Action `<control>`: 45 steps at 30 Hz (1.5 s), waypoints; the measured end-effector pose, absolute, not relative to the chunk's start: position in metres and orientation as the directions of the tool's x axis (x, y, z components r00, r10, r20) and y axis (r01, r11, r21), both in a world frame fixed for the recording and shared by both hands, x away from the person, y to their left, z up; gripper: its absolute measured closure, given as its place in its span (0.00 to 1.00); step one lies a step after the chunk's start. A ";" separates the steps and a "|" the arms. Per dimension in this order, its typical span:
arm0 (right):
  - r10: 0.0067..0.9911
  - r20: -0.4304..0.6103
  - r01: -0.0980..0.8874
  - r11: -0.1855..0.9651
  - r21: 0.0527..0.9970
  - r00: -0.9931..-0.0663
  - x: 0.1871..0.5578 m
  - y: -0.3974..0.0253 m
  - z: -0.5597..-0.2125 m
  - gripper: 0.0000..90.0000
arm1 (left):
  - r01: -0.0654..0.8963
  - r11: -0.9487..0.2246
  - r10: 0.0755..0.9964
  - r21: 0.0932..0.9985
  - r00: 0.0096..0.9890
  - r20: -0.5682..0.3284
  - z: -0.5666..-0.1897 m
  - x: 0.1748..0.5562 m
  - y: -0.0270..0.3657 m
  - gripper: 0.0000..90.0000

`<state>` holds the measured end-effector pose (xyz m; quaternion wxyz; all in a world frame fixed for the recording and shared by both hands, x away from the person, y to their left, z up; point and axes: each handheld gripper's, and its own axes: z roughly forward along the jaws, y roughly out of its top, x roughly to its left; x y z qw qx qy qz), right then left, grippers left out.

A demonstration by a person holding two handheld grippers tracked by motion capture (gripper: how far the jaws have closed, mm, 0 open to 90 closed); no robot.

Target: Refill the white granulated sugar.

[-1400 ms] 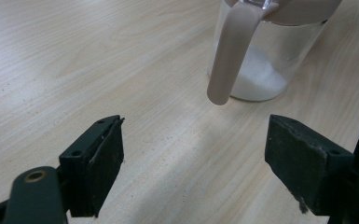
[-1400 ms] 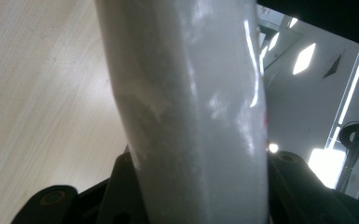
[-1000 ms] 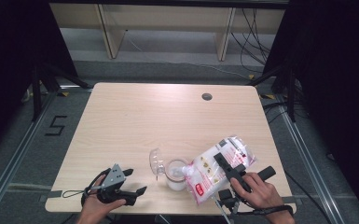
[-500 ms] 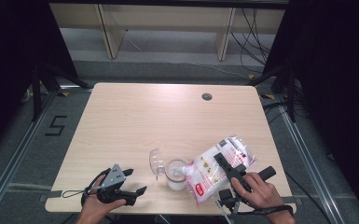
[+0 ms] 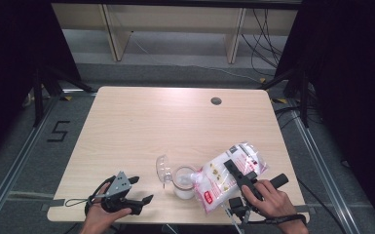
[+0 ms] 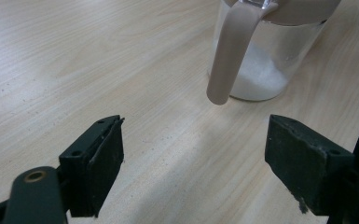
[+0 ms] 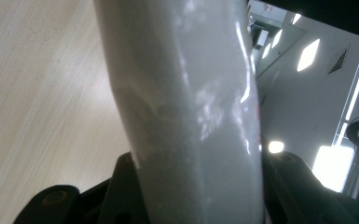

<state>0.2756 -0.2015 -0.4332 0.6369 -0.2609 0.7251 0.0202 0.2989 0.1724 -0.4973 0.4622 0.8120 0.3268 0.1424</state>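
High view: my right gripper point(image 5: 234, 169), lower right of frame, pinches a bag point(image 5: 226, 175) of white grains, tilted with its low end over the jar point(image 5: 183, 181) at bottom centre. Jar stands on the table point(image 5: 175, 122), near the front edge, its clear lid point(image 5: 162, 169) flipped open to the left, touching the rim. Right gripper view: bag point(image 7: 191, 107) fills the middle, clamped between my jaws at the bottom edge. My left gripper point(image 5: 141, 190), lower left of high view, sits low over the table, jaws spread wide, holding nothing. Left gripper view: jar point(image 6: 270, 51) upper right, some white grains in the bottom, beige handle point(image 6: 228, 56) facing me, well ahead of my jaws.
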 end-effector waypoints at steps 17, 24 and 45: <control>-0.369 -0.929 -0.397 0.859 -0.324 -0.040 0.277 -0.202 -0.434 0.73 | 0.401 -0.359 0.661 0.843 0.747 -0.074 -0.497 0.299 0.172 0.21; -0.371 -0.927 -0.394 0.860 -0.325 -0.045 0.276 -0.202 -0.433 0.73 | 0.401 -0.357 0.663 0.843 0.745 -0.074 -0.498 0.299 0.172 0.21; -0.375 -0.926 -0.407 0.852 -0.329 -0.035 0.278 -0.202 -0.434 0.73 | 0.402 -0.361 0.659 0.841 0.748 -0.075 -0.498 0.299 0.172 0.21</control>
